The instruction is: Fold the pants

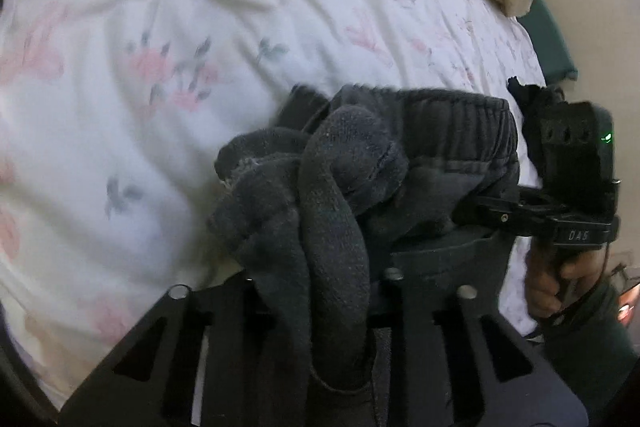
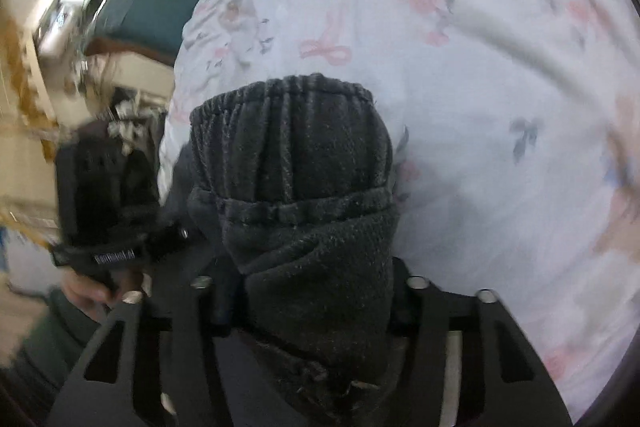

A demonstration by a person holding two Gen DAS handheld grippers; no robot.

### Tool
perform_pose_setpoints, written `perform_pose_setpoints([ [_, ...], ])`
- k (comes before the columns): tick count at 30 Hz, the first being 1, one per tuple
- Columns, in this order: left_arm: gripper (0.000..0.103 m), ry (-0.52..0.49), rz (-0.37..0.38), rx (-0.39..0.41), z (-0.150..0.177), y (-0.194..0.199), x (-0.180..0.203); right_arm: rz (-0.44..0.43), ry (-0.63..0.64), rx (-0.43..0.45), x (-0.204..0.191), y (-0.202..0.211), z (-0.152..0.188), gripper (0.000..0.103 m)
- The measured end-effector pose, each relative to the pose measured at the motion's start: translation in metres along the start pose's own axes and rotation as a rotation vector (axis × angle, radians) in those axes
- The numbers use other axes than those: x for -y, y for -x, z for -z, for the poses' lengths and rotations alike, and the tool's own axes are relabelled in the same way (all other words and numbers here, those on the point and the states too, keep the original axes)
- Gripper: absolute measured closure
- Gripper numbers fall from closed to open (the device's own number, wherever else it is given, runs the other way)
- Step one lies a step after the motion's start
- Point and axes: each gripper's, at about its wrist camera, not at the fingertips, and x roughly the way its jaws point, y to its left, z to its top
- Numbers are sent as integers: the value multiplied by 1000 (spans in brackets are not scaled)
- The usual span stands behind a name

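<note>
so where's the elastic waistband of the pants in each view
Left wrist: the waistband sits right of centre, stretching toward the right tongs.
Right wrist: the waistband fills the centre, bunched upright straight ahead of the camera.
Shared landmark: the floral bedsheet behind it in both views.

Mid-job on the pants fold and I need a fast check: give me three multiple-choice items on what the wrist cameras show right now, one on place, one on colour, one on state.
1. Where are the pants?
A. spread flat on the sheet
B. bunched in both grippers above the bed
C. on the floor

2. What colour are the pants?
A. dark grey
B. pink
C. cream

3. How is the left gripper?
A. open, clear of the fabric
B. shut on the pants
C. out of view

Key:
1 B: the right gripper also has cloth wadded between its fingers over the floral sheet.
2 A: the ribbed waistband is charcoal.
3 B: cloth is pinched in it.
</note>
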Motion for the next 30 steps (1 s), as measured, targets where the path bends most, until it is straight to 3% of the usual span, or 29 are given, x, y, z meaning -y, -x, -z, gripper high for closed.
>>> perform_pose_setpoints([
  [4,86,-68,-27,40,-37,14,11,62,55,26,-9,14,-24,61],
  [9,86,-160,-115,124,-96,41,24,176,154,81,-40,38,-84,62],
  [13,86,-236,-131,296,-143,87,38,254,277,249,-76,74,-127,62],
  [15,86,-297,-143,367,-147,101,50,280,360,328,-93,91,-133,62],
  [18,86,-432,-176,378,-130,107,61,327,495,301,-107,99,-125,62],
  [21,86,-565,-181,367,-97,109,68,367,652,269,-112,105,-88,63],
  [26,86,-727,-131,372,-28,130,85,340,853,290,-119,123,1,63],
  [30,86,-864,-156,328,42,131,95,349,947,285,-127,121,68,62],
])
